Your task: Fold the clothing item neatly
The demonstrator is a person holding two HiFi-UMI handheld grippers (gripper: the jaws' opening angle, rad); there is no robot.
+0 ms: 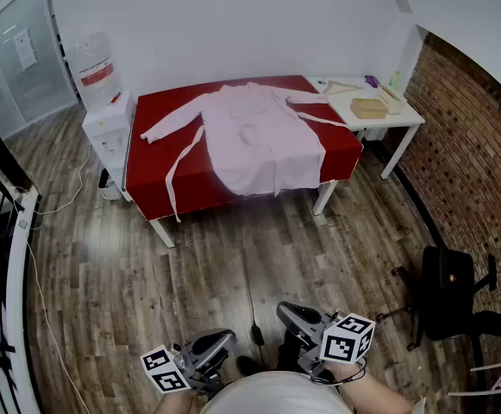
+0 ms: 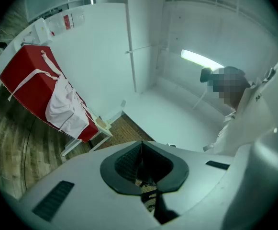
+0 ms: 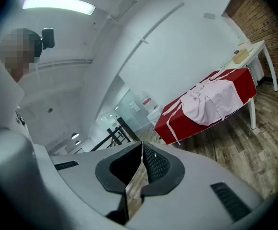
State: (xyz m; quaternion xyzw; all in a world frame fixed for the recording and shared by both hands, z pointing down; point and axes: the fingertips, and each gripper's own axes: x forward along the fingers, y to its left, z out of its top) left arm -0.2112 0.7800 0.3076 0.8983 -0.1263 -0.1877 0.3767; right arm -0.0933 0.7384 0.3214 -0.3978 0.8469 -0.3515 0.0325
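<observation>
though left gripper (image 2: 141, 143) and right gripper (image 3: 142, 145) are pressed together empty, the limp, light pink fabric robe (image 1: 263, 136) on the red-covered table (image 1: 190, 184) is judged best taken at a sleeve (image 1: 169, 126).

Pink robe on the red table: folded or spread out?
Spread out. The pink robe lies flat on the red table, sleeves stretched to both sides, a belt strap hanging over the front edge; no fold shows.
</observation>
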